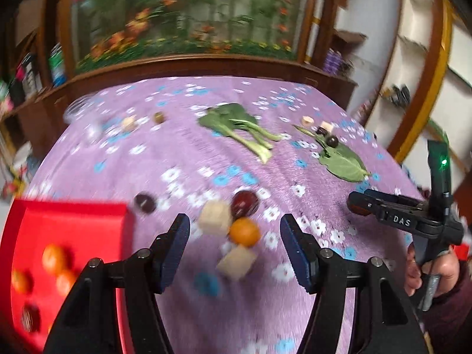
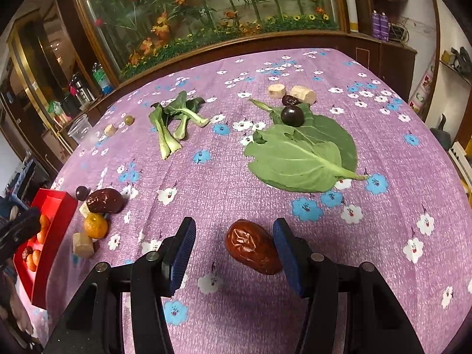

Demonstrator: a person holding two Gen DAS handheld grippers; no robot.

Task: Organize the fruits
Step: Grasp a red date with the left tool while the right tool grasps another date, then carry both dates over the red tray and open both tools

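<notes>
Red date [image 2: 253,247] lying flat, long axis slanting toward lower right, between right gripper [image 2: 234,253] fingers, spread apart, not gripping.

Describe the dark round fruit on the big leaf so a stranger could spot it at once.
Find the purple flowered tablecloth, then the broad green leaf lying flat on its far right part. At the leaf's far end rests a smooth, near-black round fruit; the wrinkled date and pale chunks just behind it are neither smooth nor round.

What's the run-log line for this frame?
left gripper: open, over small orange | right gripper: open, red date between fingers, not gripped | red tray: holds oranges
</notes>
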